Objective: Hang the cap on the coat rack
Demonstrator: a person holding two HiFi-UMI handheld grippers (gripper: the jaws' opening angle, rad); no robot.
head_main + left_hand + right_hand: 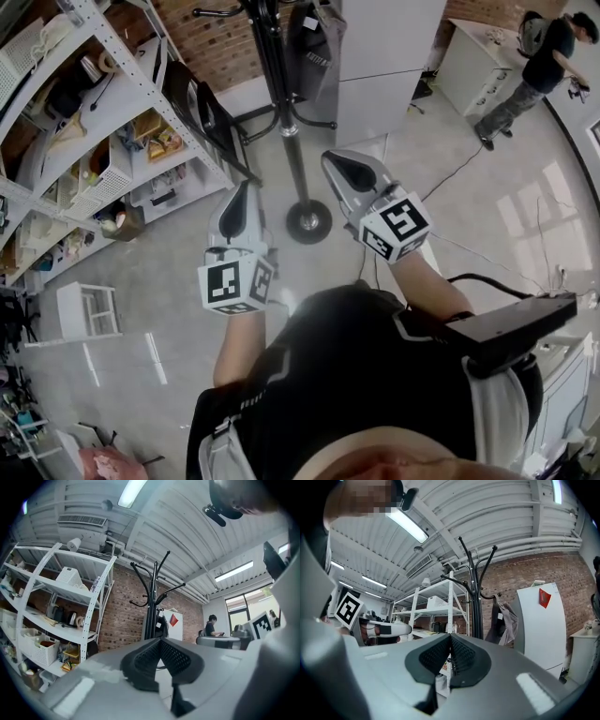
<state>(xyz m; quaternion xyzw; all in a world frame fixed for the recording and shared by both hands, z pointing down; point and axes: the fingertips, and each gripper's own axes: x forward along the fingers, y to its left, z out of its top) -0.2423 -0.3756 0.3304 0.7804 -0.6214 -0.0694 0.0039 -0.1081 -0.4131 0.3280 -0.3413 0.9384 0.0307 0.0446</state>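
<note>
Cap: not visible in any view (the dark garment on the coat rack may hide it). My left gripper and right gripper are both pinched together and hold nothing. That fits either a cap yet to be fetched or one already hung. The hooks sit high, so any hanging means reaching up. Glossy grey floor, shelving to the left, brick wall.

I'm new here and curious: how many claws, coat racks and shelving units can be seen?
Grey handheld claws: 2 (left claw, right claw)
Black metal coat rack: 1
White metal shelving unit: 1
Total: 4
</note>
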